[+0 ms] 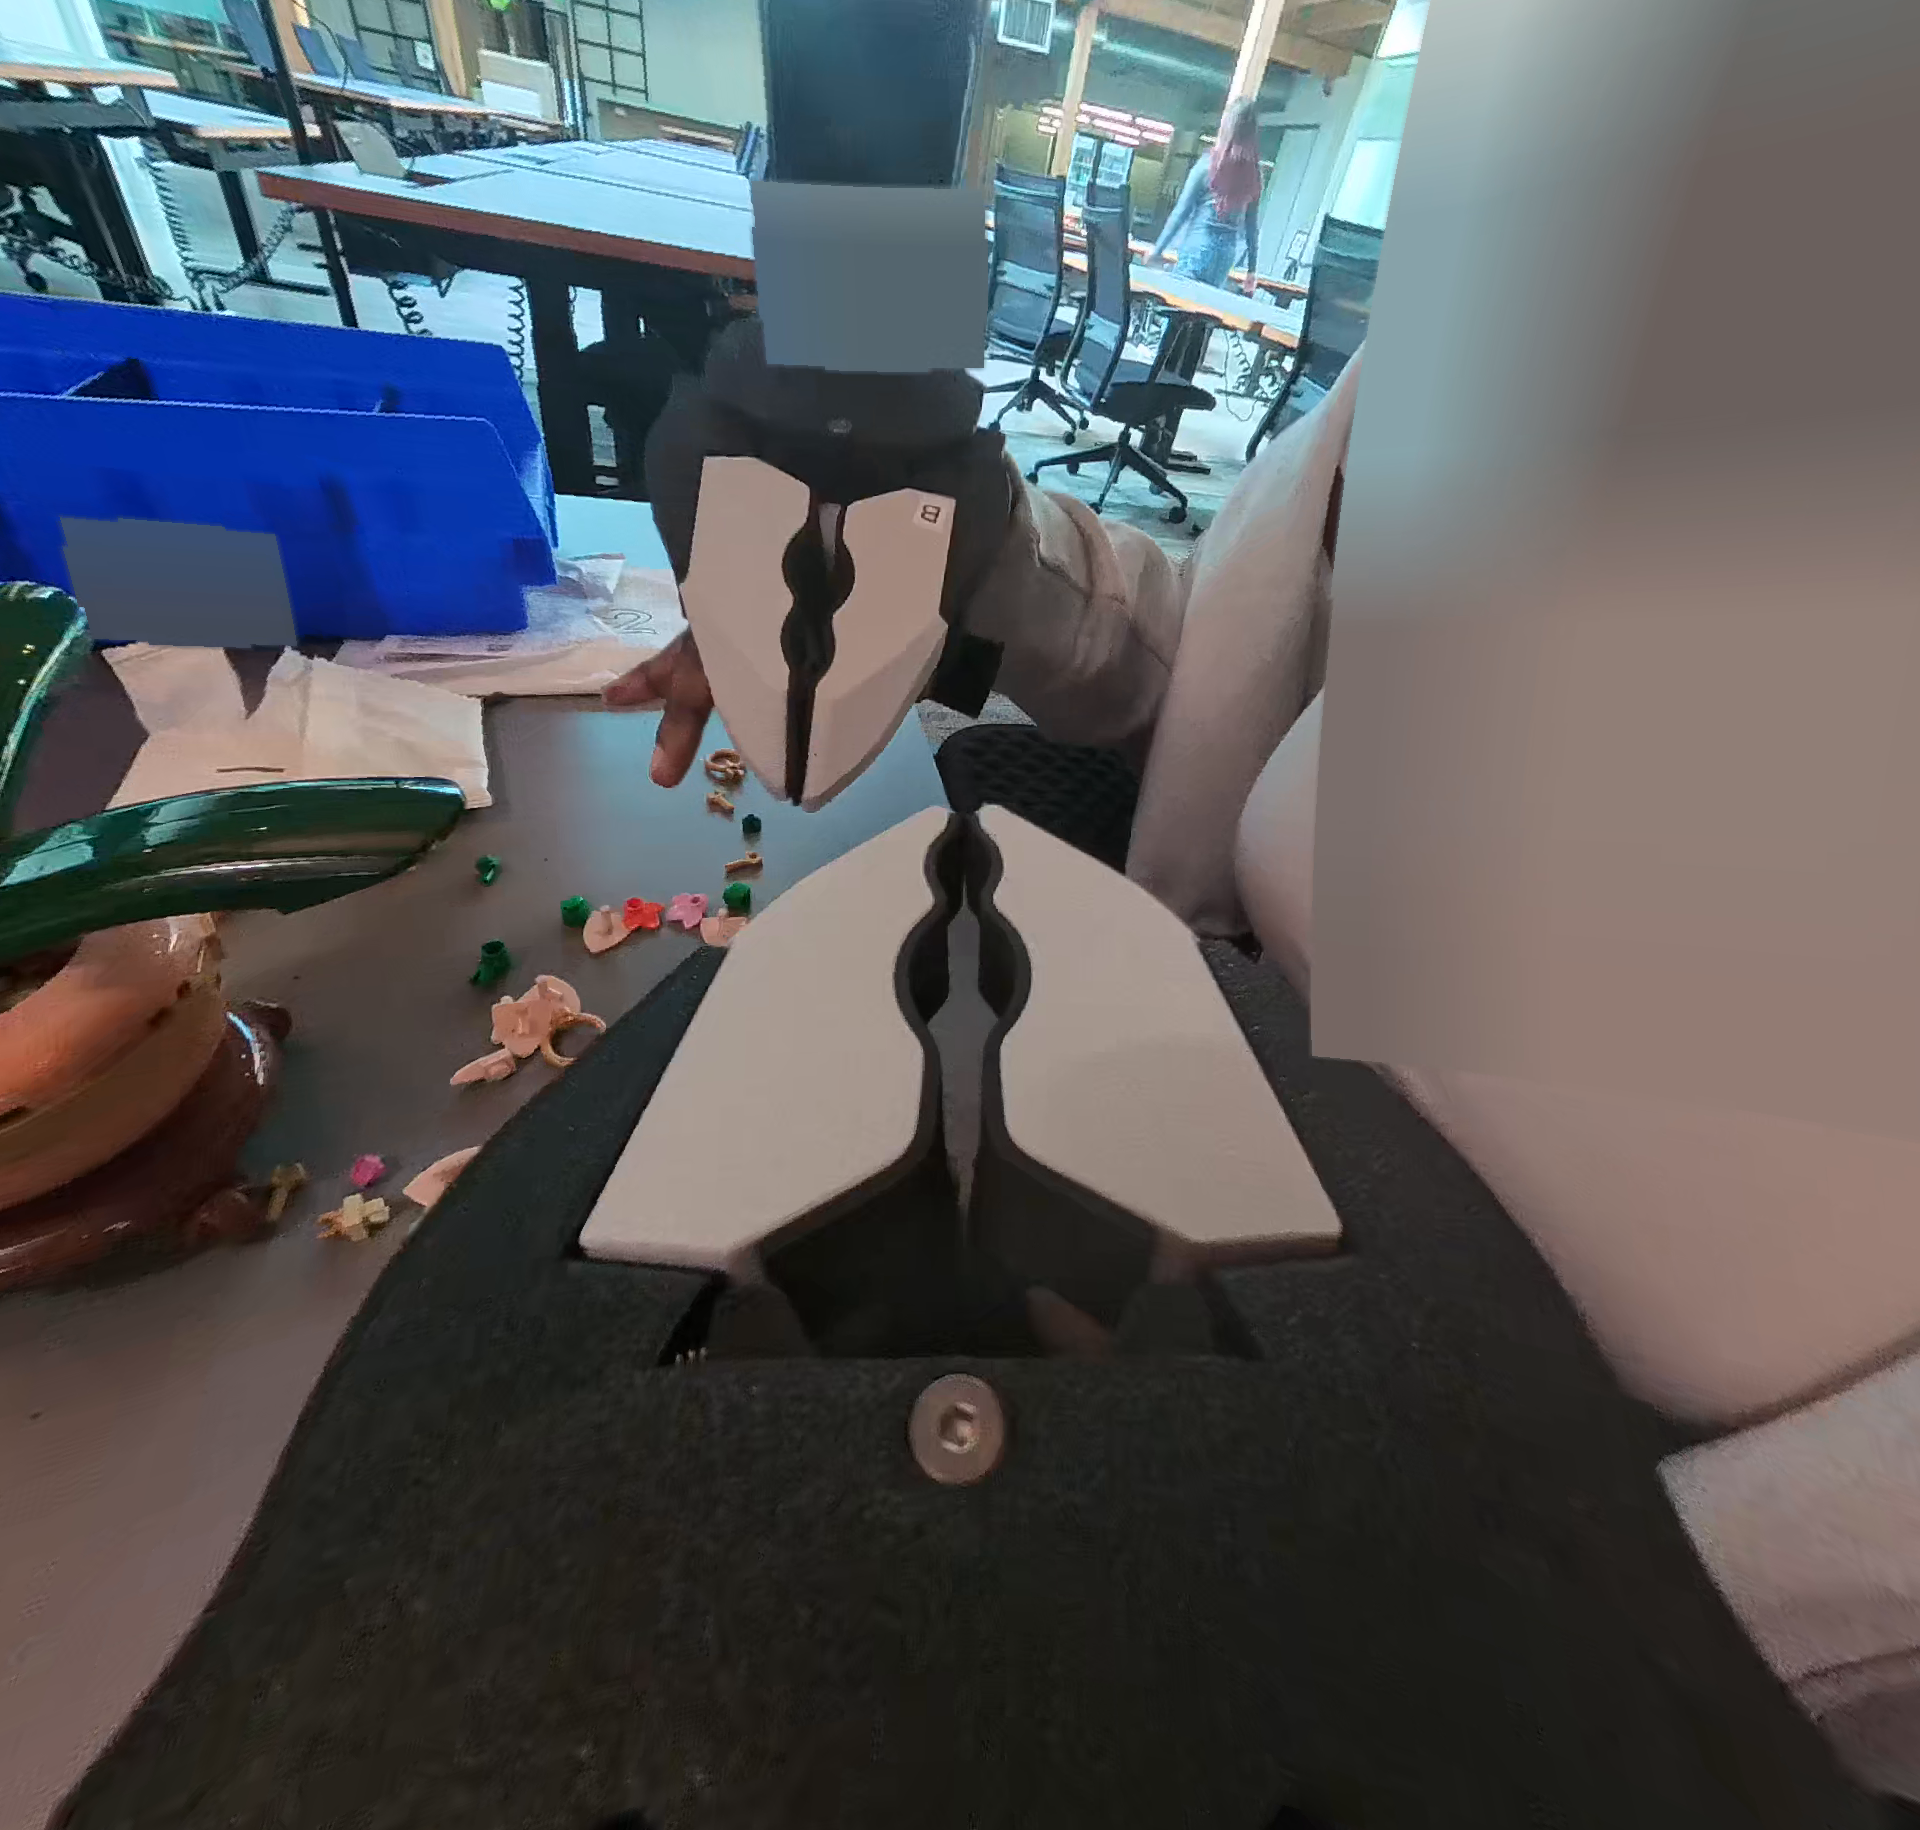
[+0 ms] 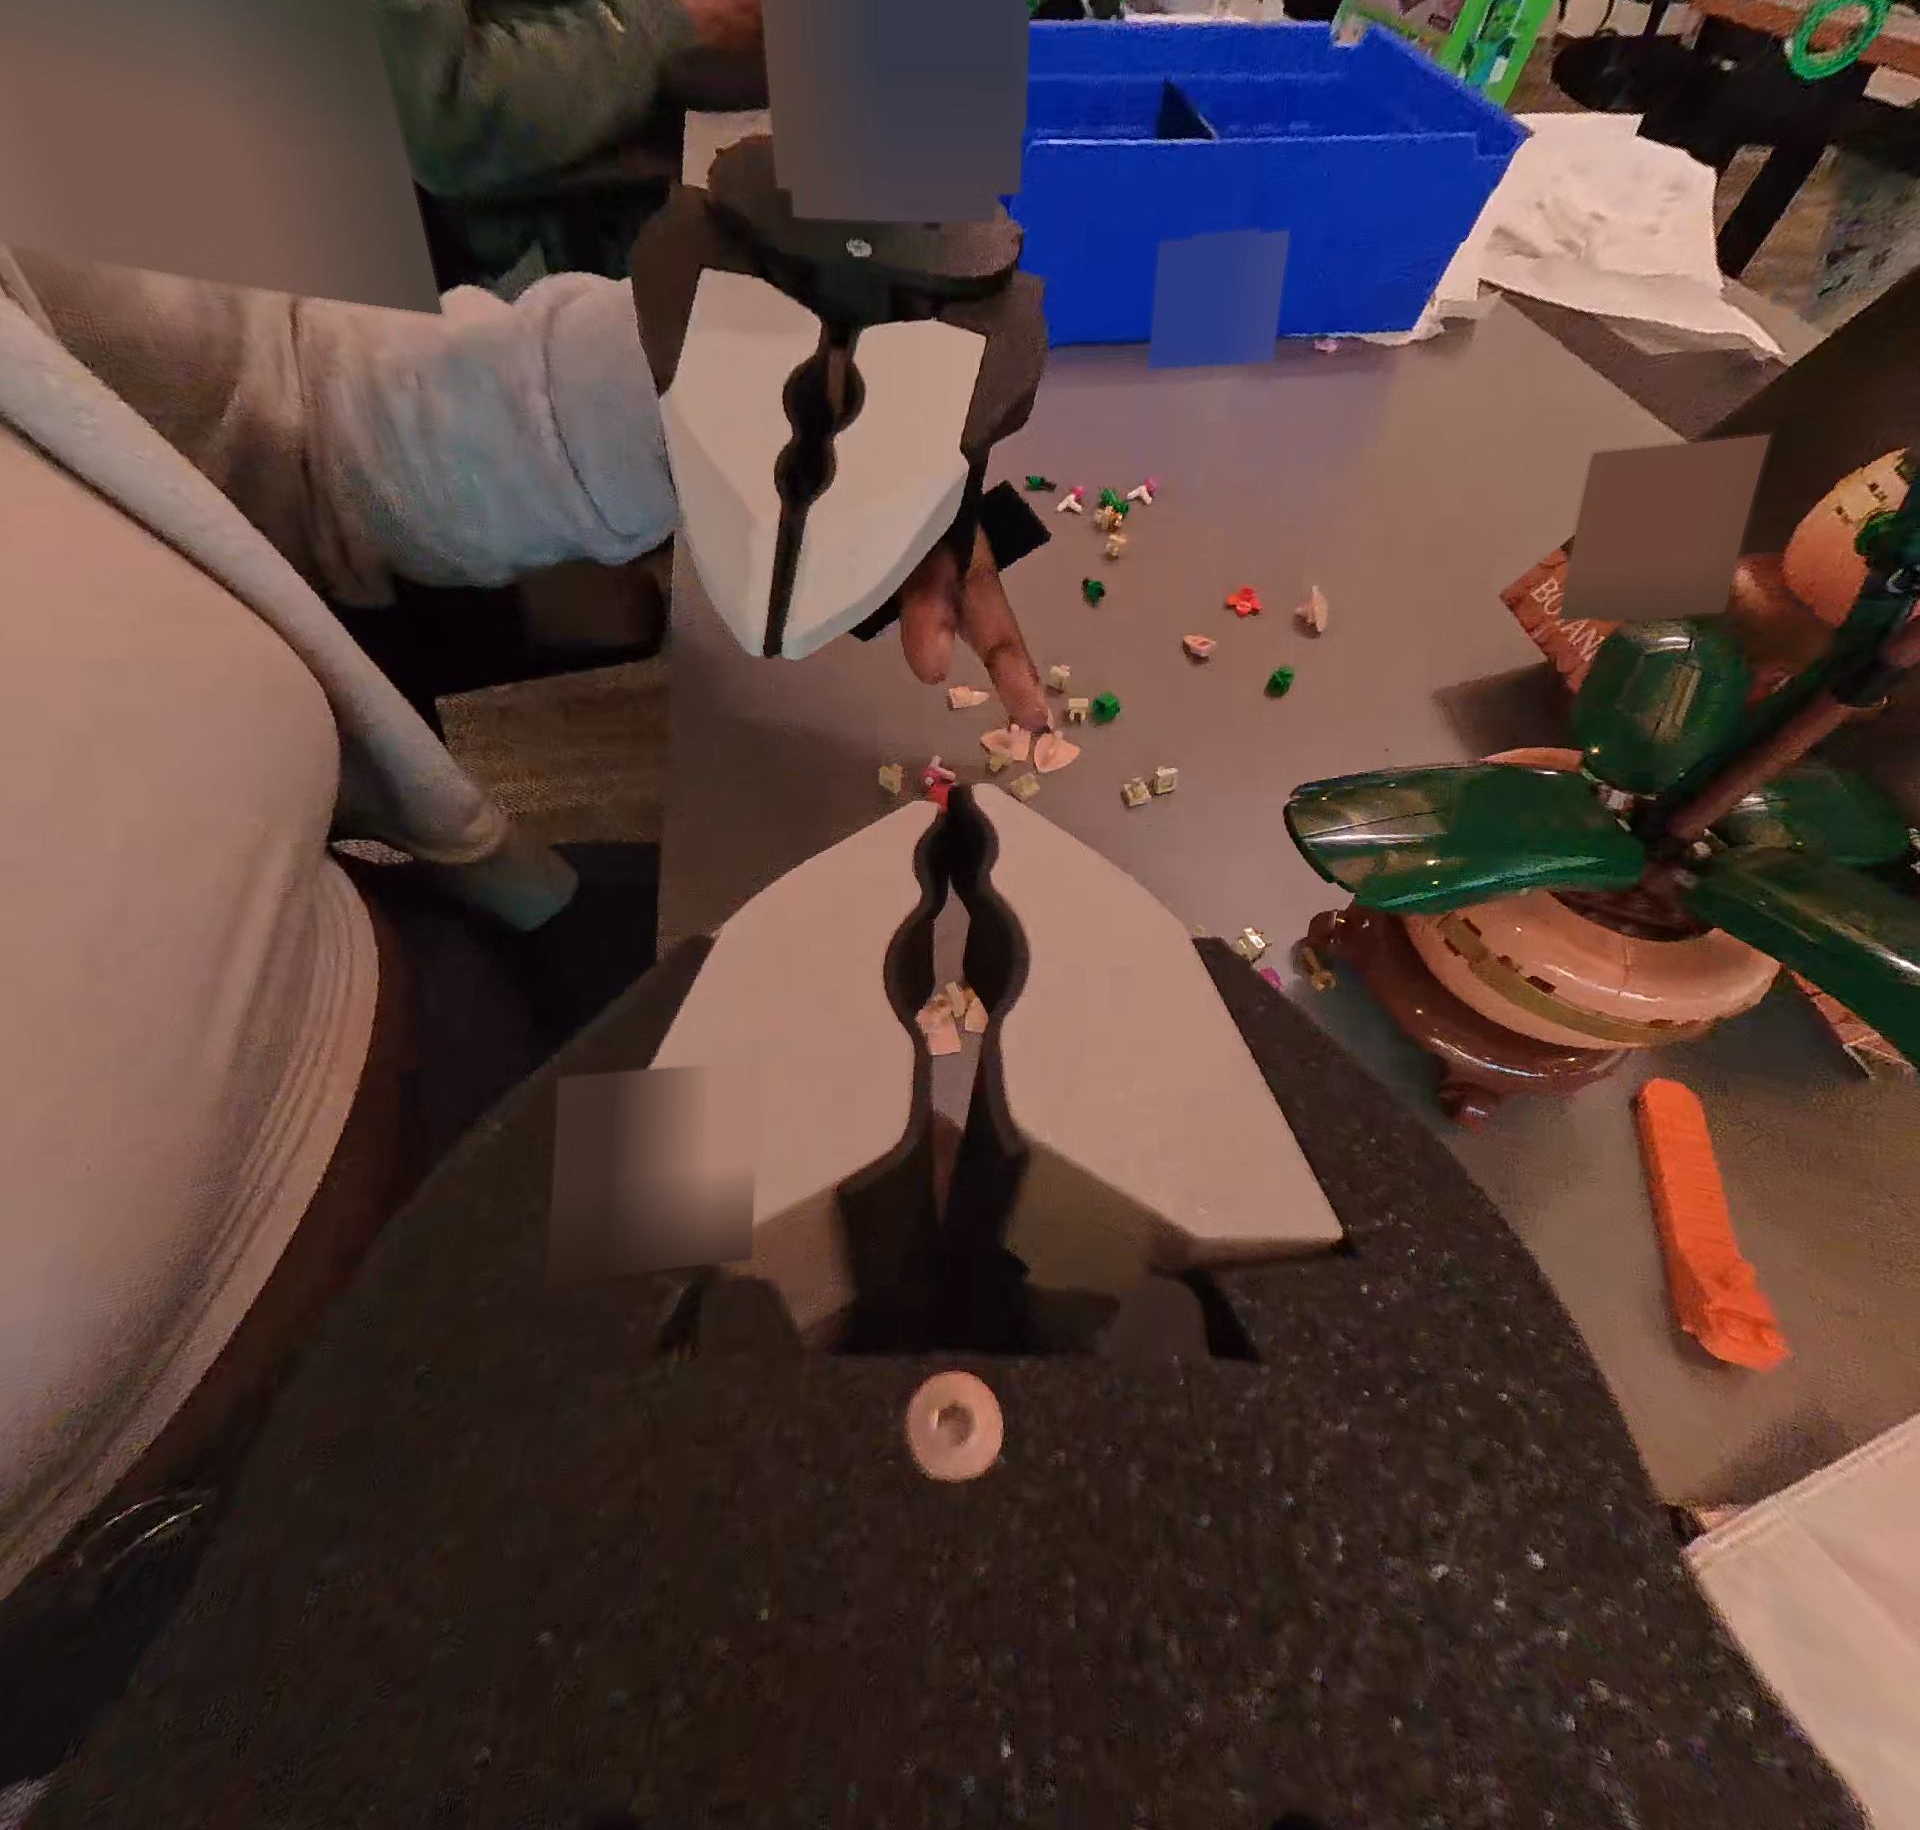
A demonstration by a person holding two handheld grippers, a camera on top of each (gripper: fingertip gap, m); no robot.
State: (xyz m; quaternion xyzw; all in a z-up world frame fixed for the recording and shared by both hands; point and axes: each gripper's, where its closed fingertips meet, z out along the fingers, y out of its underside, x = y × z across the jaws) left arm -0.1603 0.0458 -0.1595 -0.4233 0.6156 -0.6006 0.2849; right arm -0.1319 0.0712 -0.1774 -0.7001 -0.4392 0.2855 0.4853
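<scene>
My left gripper [image 1: 961, 816] is shut and empty, held above the dark table. My right gripper [image 1: 795, 798] faces it tip to tip, a short gap away, jaws also shut. In the right wrist view my right gripper [image 2: 956, 801] hangs over scattered small brick pieces [image 2: 1023, 741] in pink, tan, green and red. A small red piece [image 2: 940, 793] shows right at its tip, seemingly on the table behind it. The left gripper [image 2: 774, 646] points down opposite. A person's finger [image 2: 1013, 679] touches the pale pieces. The loose pieces [image 1: 634, 916] also show in the left wrist view.
A brick-built plant with green leaves [image 2: 1455, 835] in a tan pot [image 2: 1579, 991] stands at the right; it also shows at the left of the left wrist view [image 1: 208, 845]. A blue bin [image 2: 1247, 170], white paper [image 2: 1600, 222] and an orange tool [image 2: 1704, 1230] lie on the table.
</scene>
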